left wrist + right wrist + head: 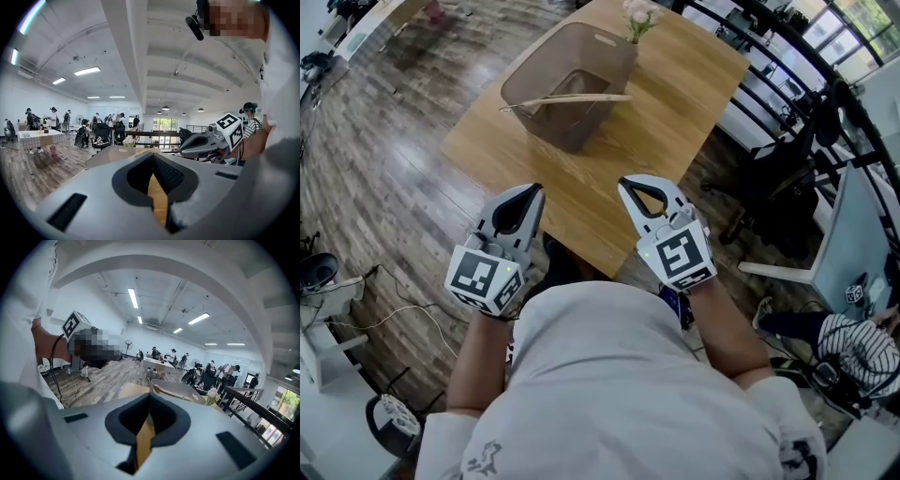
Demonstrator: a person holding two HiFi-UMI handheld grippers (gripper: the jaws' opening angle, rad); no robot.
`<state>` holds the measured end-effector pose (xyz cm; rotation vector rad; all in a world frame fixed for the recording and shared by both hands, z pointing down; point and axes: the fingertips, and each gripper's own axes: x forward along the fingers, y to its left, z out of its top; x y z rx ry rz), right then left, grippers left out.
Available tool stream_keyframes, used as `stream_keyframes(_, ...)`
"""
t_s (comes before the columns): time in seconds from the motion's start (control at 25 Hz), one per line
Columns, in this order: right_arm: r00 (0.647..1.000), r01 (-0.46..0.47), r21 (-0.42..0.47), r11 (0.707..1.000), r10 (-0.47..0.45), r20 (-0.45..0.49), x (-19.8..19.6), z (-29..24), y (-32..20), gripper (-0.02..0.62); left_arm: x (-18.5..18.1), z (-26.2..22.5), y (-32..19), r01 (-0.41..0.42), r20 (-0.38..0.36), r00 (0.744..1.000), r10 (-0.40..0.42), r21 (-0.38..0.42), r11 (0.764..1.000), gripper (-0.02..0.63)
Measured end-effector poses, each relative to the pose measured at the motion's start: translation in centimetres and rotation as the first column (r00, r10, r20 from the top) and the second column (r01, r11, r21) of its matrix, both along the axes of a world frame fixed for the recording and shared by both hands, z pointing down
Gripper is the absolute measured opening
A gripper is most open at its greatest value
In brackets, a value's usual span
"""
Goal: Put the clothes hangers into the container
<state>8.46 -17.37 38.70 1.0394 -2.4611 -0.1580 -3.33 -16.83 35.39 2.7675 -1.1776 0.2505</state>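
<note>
A brown see-through container (581, 56) stands on the far part of a wooden table (684, 94). A wooden clothes hanger (567, 98) lies inside it, its ends resting against the rim. My left gripper (532, 192) and right gripper (628, 183) are held side by side over the table's near edge, close to my chest and well short of the container. Both are shut with nothing between their fingers. In the right gripper view the container (176, 389) shows just beyond the shut jaw tips (150, 395). The left gripper view shows its shut tips (152, 154) and the right gripper (206, 140) beside them.
A small vase of pale flowers (639, 17) stands behind the container. A black railing (787, 56) and office chairs (769, 178) lie to the right of the table. Wood floor (366, 178) with cables is on the left. Several people stand far off in the room.
</note>
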Motion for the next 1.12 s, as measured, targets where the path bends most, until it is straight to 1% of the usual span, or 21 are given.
stream_keyframes(0.24,0.999,-0.01,-0.005,1.0,0.01,0.034,-0.1,-0.5,1.8,0.006,-0.5,-0.1,1.1,-0.013,-0.005,1.0,0.013,0.0,1.0,0.006)
stream_keyframes(0.48,0.999,-0.048,-0.008,0.999,0.048,0.017,-0.7,-0.5,3.4,0.006,-1.5,0.4,2.9,-0.059,-0.005,0.998,0.059,-0.007,0.998,0.006)
stream_keyframes(0.8,0.994,-0.106,0.0,0.994,0.106,0.031,-3.8,-1.2,6.4,0.006,-6.3,0.1,5.7,-0.087,-0.006,0.996,0.087,-0.022,0.996,0.006)
stream_keyframes(1.12,0.988,-0.155,0.003,0.988,0.155,0.019,-7.6,-1.3,10.0,0.006,-11.1,0.3,9.0,-0.117,-0.03,0.993,0.117,-0.02,0.993,0.006)
